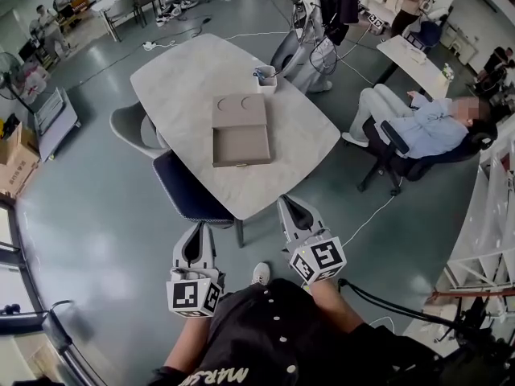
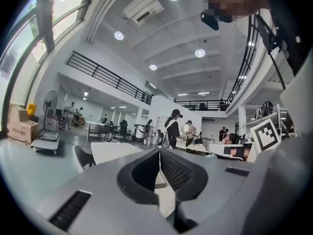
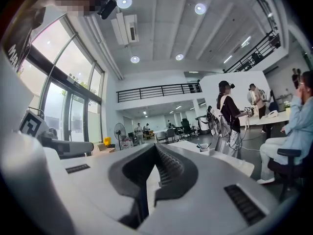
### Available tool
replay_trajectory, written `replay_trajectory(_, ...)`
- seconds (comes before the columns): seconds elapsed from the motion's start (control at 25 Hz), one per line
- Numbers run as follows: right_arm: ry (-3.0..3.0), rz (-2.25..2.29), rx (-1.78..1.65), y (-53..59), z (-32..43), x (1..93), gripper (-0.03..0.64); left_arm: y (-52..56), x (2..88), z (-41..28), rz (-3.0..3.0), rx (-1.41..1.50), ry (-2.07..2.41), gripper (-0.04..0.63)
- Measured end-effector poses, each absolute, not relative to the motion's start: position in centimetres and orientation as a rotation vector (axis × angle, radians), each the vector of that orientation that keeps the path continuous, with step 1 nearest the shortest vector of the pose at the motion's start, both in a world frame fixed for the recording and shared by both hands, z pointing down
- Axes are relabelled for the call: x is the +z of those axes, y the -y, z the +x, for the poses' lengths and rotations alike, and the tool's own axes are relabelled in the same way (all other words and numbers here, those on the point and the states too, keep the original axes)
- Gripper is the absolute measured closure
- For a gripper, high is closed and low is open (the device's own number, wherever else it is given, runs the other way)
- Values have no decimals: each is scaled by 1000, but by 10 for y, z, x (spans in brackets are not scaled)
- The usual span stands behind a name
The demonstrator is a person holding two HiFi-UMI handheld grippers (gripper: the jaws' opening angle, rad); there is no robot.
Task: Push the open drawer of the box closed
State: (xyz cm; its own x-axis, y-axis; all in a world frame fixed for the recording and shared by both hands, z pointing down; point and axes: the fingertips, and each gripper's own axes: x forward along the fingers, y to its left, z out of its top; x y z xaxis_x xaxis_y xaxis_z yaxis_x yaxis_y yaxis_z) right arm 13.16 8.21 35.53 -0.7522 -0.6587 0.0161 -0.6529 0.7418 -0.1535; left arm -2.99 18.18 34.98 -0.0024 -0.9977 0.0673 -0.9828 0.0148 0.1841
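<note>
A flat tan box (image 1: 239,110) lies in the middle of the white marble table (image 1: 181,79). Its drawer (image 1: 241,145) is pulled out toward me and looks empty. Both grippers hang low in front of my body, short of the table's near edge and well apart from the box. My left gripper (image 1: 195,236) is shut, its jaws pressed together with nothing between them (image 2: 159,151). My right gripper (image 1: 291,209) is also shut and holds nothing (image 3: 155,146). Both gripper views look level across the room, and in them the box is hidden behind the jaws.
A dark blue chair (image 1: 189,187) stands at the table's near edge, between me and the drawer, and a grey chair (image 1: 131,127) at its left. A small white holder (image 1: 265,79) sits beyond the box. A person sits in a chair (image 1: 422,129) at the right. A cable (image 1: 366,219) crosses the floor.
</note>
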Motion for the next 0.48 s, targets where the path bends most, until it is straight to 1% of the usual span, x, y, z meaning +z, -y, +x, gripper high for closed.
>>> replay_trajectory(0.24,-2906,-1067,-229,-64,128,352,620,-164,339,-33,2089,-139,2127,577)
replay_trajectory(0.48,-2941,-1054,-255,-55,114,362,620,-158,355,-43,2053,-123,2114,577)
